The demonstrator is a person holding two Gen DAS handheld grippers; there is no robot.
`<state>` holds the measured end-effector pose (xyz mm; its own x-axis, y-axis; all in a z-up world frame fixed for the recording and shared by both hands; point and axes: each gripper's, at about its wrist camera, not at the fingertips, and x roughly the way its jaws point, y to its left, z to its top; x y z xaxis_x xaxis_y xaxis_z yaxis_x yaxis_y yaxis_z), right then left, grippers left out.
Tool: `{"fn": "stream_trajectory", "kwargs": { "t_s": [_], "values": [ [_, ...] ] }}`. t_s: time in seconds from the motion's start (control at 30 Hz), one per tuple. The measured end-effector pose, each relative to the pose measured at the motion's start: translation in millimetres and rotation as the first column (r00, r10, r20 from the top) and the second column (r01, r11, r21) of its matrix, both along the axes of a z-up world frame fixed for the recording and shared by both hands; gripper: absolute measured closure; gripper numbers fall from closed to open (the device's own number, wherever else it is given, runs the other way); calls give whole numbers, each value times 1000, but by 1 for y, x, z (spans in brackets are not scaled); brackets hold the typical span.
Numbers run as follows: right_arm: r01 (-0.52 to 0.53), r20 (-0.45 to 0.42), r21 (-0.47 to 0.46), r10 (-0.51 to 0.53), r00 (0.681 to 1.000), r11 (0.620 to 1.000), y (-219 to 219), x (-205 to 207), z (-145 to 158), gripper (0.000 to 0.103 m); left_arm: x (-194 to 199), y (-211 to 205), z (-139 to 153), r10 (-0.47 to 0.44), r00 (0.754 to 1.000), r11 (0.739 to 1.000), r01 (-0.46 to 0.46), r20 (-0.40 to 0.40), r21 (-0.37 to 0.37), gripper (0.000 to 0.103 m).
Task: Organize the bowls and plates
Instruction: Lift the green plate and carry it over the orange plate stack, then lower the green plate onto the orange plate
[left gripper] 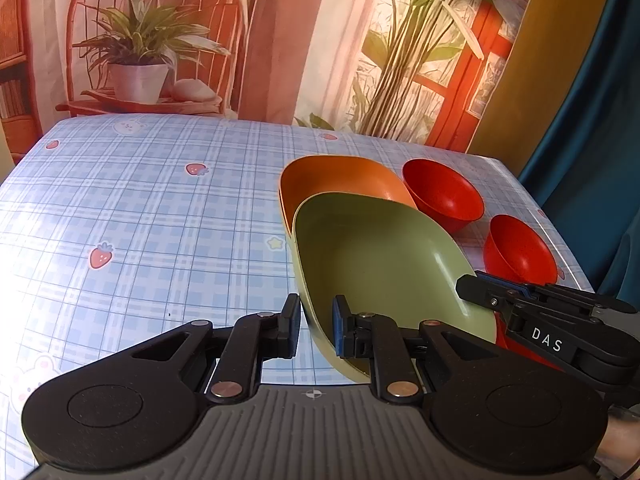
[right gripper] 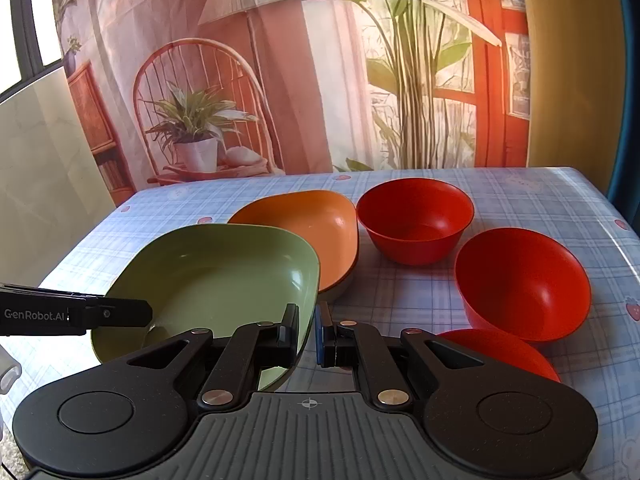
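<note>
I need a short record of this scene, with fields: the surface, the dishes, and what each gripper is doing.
surface: table with blue checked cloth
green plate: lifted and tilted, its far edge over the orange plate
orange plate: on the cloth, beside the bowls
red bowls: three, far, middle, near, the last partly hidden
left gripper: closed on the green plate's rim
right gripper: closed on the opposite rim

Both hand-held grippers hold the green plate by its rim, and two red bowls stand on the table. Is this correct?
Not quite: three red bowls are on the table, as the right wrist view shows. Both hand-held grippers do hold the green plate by its rim.
</note>
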<state>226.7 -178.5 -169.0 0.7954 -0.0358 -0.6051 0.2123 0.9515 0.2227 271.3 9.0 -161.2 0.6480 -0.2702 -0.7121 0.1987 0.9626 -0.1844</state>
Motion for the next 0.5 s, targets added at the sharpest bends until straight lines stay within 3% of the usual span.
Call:
{"fn": "stream_trajectory", "kwargs": {
  "t_s": [0.5],
  "values": [
    [6, -9, 3, -6, 1000, 1000, -28, 44, 3, 95, 49, -7, 10, -33, 999, 999, 33, 30, -3, 85]
  ]
}}
